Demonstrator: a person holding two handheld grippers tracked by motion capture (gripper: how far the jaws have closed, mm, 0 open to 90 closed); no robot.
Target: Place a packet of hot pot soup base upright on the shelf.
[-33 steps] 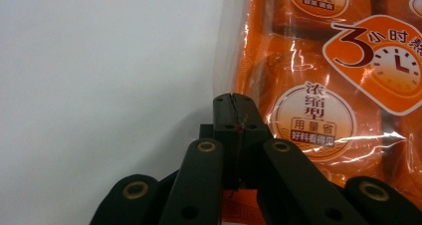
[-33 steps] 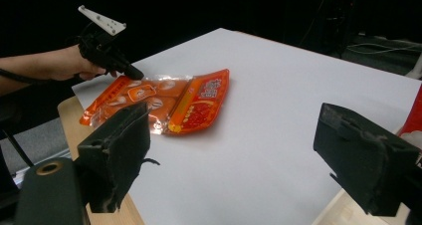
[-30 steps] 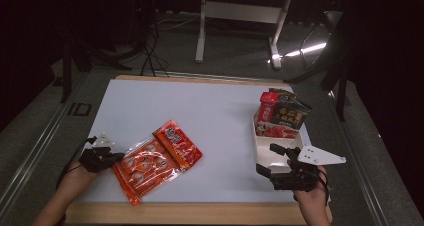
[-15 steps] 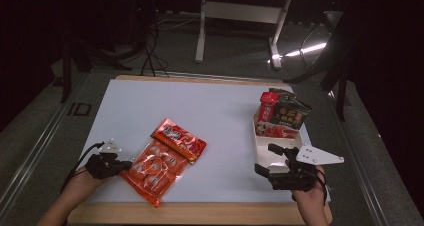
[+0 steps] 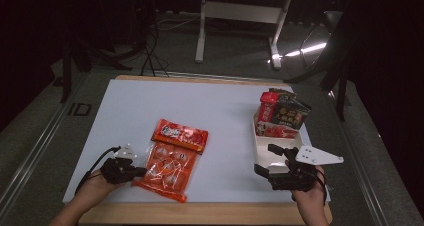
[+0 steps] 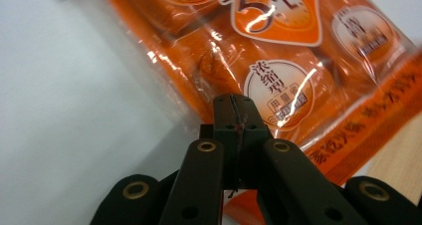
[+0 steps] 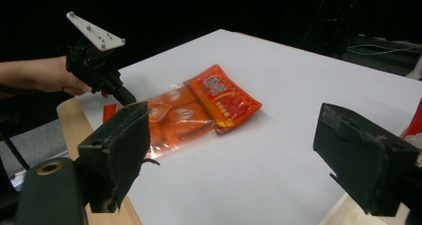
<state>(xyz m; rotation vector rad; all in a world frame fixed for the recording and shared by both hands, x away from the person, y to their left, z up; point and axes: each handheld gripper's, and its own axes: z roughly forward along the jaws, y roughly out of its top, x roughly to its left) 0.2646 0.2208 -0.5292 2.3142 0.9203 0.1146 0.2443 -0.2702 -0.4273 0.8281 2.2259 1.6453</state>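
In the high view the left claw (image 5: 141,171) sits at the lower left of the frame, its jaws clenched on the left edge of the clear orange packet (image 5: 167,170), a see-through bag of round-labelled orange portions. The left gripper view bears this out: the two black jaws meet tip to tip at the lower middle of the frame, pinching the packet's clear film (image 6: 278,80) at its edge, with the printed orange band running off to the lower right. The packet lies flat on the white surface (image 5: 165,106), slanted, its lower end reaching the surface's near edge. A smaller red snack pouch (image 5: 179,134) lies across the packet's upper end, overlapping it.

The right claw (image 5: 267,159) is at the lower right of the high view, released, its jaws standing well apart with nothing between them. It hovers at the near end of a white tray (image 5: 267,151), which holds a flat red packet (image 5: 277,131) and, at its far end, an upright red pack (image 5: 267,106) beside a dark pack (image 5: 291,113). In the right gripper view the open jaws frame the orange packet (image 7: 174,118) and red pouch (image 7: 224,98) at the middle of the frame, with the left claw (image 7: 130,98) at upper left meeting the packet's edge.
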